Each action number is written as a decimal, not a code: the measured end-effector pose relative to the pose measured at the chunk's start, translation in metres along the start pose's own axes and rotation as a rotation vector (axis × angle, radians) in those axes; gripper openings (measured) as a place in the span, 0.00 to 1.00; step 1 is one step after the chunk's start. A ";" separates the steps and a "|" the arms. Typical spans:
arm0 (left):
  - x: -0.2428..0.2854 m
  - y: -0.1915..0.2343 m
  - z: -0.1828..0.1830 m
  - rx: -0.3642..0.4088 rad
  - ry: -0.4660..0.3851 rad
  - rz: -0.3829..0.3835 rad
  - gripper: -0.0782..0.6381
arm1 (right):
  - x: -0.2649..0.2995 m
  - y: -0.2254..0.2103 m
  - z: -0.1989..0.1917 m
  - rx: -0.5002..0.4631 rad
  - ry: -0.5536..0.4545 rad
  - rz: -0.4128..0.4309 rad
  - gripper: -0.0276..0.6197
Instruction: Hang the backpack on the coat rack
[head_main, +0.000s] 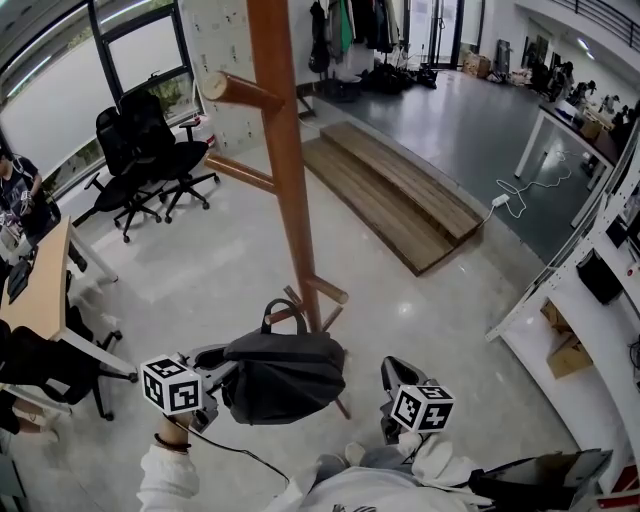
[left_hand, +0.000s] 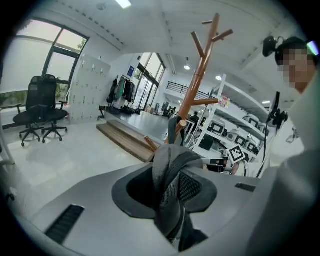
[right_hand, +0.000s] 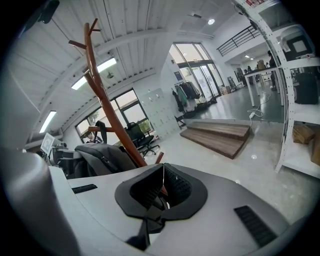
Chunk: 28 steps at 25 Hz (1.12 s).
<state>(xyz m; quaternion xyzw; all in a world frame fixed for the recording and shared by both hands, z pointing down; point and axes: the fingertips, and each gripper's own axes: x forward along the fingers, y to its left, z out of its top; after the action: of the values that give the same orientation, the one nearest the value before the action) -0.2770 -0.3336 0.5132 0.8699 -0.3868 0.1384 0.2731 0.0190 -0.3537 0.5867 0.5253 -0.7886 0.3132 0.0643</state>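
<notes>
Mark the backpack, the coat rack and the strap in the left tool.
backpack (head_main: 285, 375), head view, top of its dark body.
coat rack (head_main: 283, 150), head view, middle of the trunk.
strap (left_hand: 167, 185), left gripper view, bunched webbing between the jaws.

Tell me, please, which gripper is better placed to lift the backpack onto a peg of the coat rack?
Left. The left gripper is shut on the strap of the backpack, which is close to the coat rack. The right gripper is shut on nothing, off to the side.
</notes>
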 end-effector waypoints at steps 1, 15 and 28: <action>0.001 0.000 0.000 0.002 0.000 -0.002 0.24 | 0.000 0.000 -0.001 0.000 0.001 -0.002 0.06; 0.026 0.015 -0.006 0.029 0.032 -0.058 0.24 | -0.003 -0.002 -0.007 0.010 0.009 -0.033 0.06; 0.046 0.036 -0.010 0.079 0.035 -0.113 0.24 | 0.002 0.000 -0.011 0.002 0.022 -0.036 0.06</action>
<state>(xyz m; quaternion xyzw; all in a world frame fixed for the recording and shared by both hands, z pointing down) -0.2739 -0.3752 0.5554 0.8978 -0.3265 0.1534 0.2527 0.0154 -0.3486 0.5966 0.5358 -0.7780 0.3186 0.0779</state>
